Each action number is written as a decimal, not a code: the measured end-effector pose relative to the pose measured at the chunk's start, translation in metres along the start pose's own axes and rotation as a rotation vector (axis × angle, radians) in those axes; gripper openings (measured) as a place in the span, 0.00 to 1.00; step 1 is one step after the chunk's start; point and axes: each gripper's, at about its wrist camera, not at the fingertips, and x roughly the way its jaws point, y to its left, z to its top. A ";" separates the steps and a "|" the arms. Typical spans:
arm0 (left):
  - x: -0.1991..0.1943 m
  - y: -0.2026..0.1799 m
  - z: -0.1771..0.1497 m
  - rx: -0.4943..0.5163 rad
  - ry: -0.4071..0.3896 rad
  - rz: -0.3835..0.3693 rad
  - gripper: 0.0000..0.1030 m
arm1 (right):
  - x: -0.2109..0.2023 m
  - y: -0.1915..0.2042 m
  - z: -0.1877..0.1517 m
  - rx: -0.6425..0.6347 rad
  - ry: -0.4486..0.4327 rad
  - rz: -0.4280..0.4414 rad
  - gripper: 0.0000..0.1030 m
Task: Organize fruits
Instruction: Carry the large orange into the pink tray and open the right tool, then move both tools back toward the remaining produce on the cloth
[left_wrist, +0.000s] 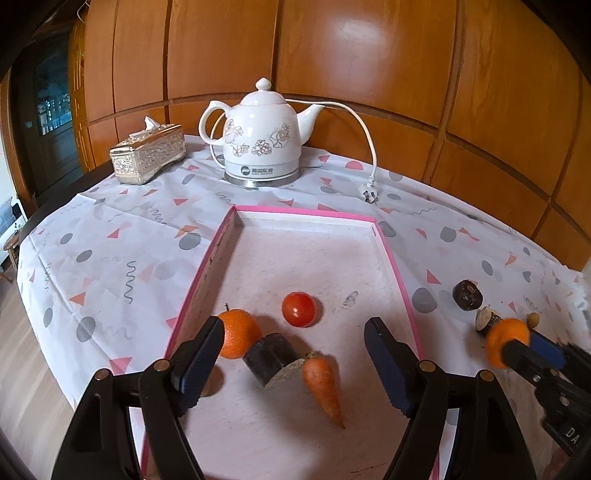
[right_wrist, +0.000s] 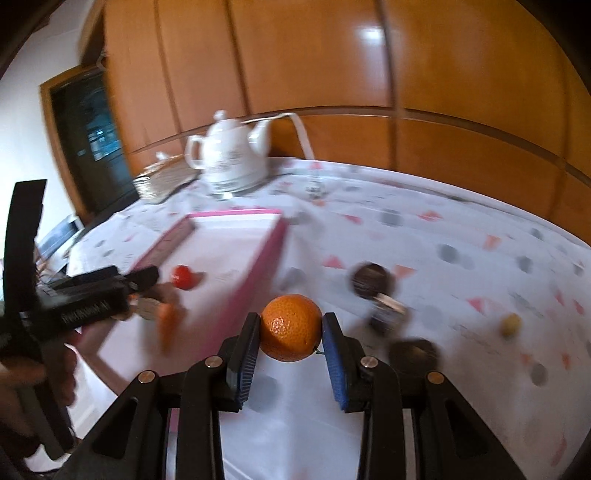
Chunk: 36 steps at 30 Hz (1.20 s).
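Your right gripper clamps a dimpled, round orange between its ribbed blue pads, just outside the right wall of the pink-rimmed tray, over the patterned tablecloth. Your left gripper stands wide, nothing between its pads, over the near end of the tray.

The tray is a shallow rectangle with a pale, speckled floor. In it lie a second orange against the left wall, a glossy red tomato nearer the middle, a dark stubby cylinder with a pale cut face, and a tapered carrot touching that cylinder.

Right of the tray, on the cloth, sit another dark round piece, a small cut chunk and a tiny yellowish ball.
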 end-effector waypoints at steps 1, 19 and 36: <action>-0.001 0.002 0.000 -0.001 -0.002 0.001 0.76 | 0.004 0.007 0.004 -0.009 0.007 0.024 0.33; -0.006 0.029 -0.010 -0.038 -0.008 0.023 0.76 | 0.050 0.061 0.017 -0.016 0.066 0.090 0.36; -0.015 0.009 -0.010 0.006 -0.022 -0.036 0.76 | 0.013 0.035 0.003 0.068 -0.002 -0.032 0.40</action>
